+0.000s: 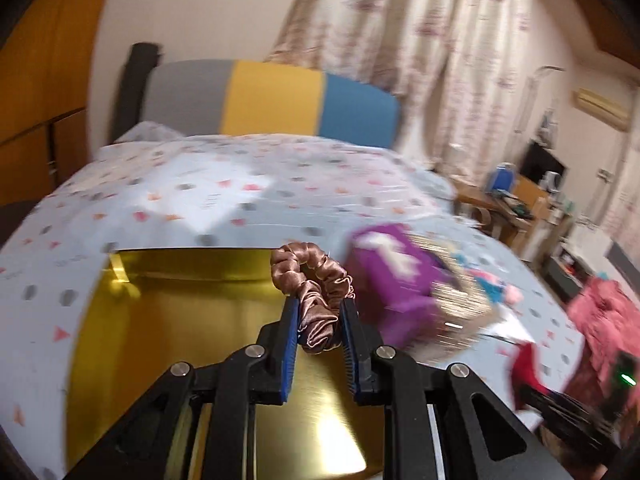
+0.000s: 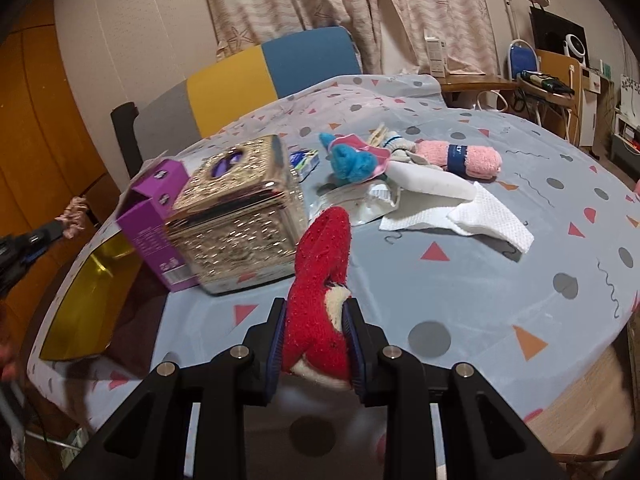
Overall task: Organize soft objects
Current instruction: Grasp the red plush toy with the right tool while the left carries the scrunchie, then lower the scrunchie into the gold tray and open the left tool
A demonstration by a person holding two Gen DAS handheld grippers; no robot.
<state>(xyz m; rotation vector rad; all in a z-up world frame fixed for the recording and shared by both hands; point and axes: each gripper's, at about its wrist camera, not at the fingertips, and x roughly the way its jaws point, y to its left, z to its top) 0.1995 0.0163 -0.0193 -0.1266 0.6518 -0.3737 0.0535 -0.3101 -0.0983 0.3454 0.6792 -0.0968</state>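
The satin scrunchie is held clamped in the left gripper above the gold tray, the red sock is pinched by the right gripper over the desk; release into the tray is judged next.

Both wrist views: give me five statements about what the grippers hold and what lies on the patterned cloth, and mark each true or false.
1. The left gripper is shut on a pink-brown satin scrunchie. True.
2. The right gripper holds a folded white paper towel. False: it is shut on a red fuzzy sock with white trim; the white paper towel lies on the cloth.
3. The scrunchie hangs above a shiny gold tray. True.
4. The ornate gold tissue box stands inside the gold tray. False: it stands on the cloth beside the tray.
5. A rolled pink towel with a dark band lies on the cloth. True.
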